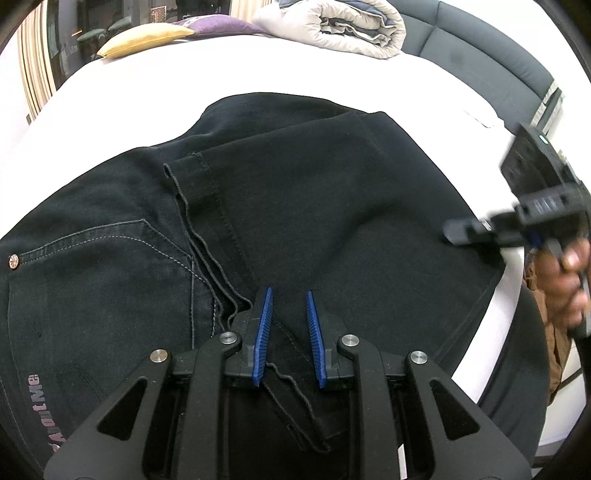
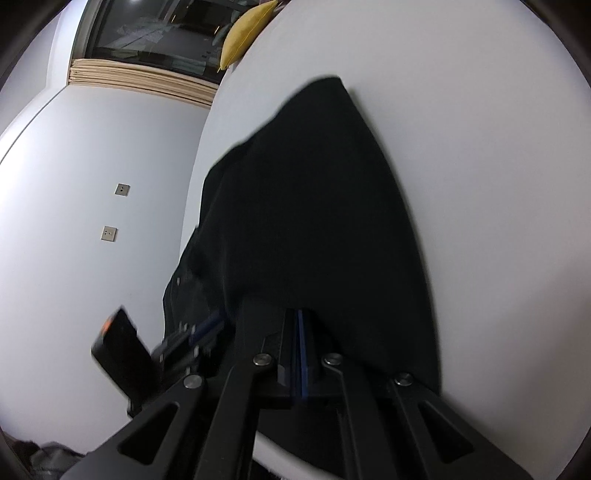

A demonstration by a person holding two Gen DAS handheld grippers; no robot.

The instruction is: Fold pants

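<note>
Black denim pants [image 1: 295,206] lie folded on a white bed [image 1: 258,62], legs doubled over the seat, with a back pocket and rivet at the left. My left gripper [image 1: 289,295] is open, its blue pads apart just over the hem edge near the bed's front. My right gripper [image 2: 300,314] is shut, its blue pads pressed together at the fold edge of the pants [image 2: 314,206]. The right gripper also shows blurred in the left wrist view [image 1: 454,232] at the right edge of the pants. The left gripper shows blurred in the right wrist view [image 2: 207,325].
A rolled grey duvet [image 1: 351,26] and yellow [image 1: 144,40] and purple [image 1: 218,26] pillows lie at the bed's far side. A dark headboard [image 1: 480,59] runs at the right. White floor with outlet plates [image 2: 122,189] lies left of the bed.
</note>
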